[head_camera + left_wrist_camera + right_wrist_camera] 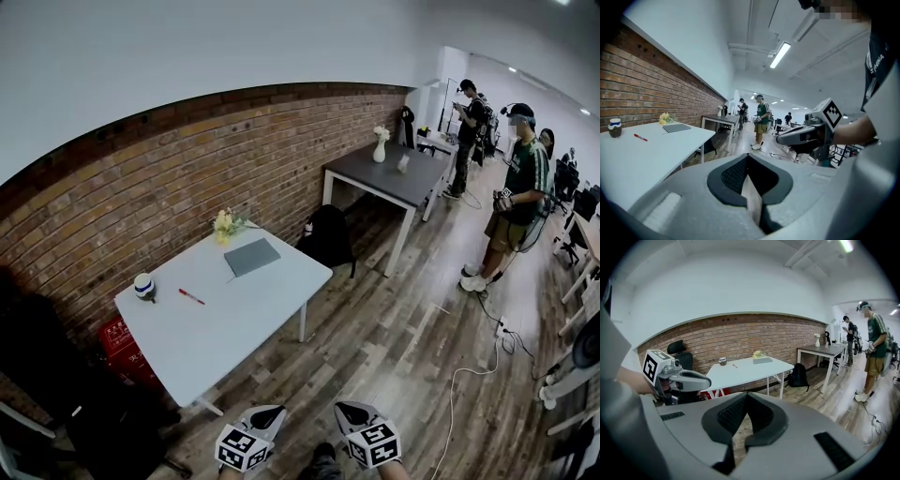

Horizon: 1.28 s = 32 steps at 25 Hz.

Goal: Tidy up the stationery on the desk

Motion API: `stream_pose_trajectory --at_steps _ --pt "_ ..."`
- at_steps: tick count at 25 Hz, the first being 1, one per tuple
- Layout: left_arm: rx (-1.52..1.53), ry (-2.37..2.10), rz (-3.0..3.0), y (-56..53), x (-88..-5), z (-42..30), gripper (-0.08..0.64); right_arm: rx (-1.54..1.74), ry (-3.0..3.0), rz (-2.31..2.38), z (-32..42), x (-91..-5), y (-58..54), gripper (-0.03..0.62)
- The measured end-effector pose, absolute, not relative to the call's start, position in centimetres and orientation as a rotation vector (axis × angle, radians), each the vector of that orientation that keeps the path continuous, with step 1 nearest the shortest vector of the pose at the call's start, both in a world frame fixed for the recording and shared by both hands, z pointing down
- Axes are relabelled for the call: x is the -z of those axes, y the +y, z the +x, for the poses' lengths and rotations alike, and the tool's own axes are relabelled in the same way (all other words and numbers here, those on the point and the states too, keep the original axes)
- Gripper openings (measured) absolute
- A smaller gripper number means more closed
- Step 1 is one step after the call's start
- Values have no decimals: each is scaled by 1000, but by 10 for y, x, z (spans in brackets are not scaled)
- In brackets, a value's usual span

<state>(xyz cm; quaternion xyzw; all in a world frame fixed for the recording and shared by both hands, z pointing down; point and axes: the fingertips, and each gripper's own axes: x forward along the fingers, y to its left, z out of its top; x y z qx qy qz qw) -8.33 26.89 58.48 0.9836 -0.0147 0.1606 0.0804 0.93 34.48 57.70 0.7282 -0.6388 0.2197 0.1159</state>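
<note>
Beside the brick wall [187, 169] stood the white bench [234, 328], its notebook [251, 256], cup [143, 285] and red pen [191, 296] well away from the left gripper [272, 412] and right gripper [345, 410], both closed and empty; arriving unopened, they might knock the pen off.

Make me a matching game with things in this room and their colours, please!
Things:
1. pen
2. notebook
3. flowers
4. backpack

Colours:
A. yellow
B. black
C. red
D. grey

Pairs: 1-C, 2-D, 3-A, 4-B
</note>
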Motion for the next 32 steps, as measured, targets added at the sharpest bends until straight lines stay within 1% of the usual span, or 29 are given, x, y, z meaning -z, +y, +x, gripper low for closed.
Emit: stream_pose_trajectory --at_steps 9,15,25,32 --pt "-526 -186 2948 225 -584 -23 5 -601 -1955 2047 81 -571 292 9" --pt "-522 -311 2922 201 -581 2 5 -586 -2026 1983 117 -570 262 9" --pt "-527 -508 2848 161 -593 -4 5 -605 -2129 1841 129 -582 206 9" --pt "-504 -624 2782 100 -607 -10 5 -609 -2164 1743 128 -591 143 9"
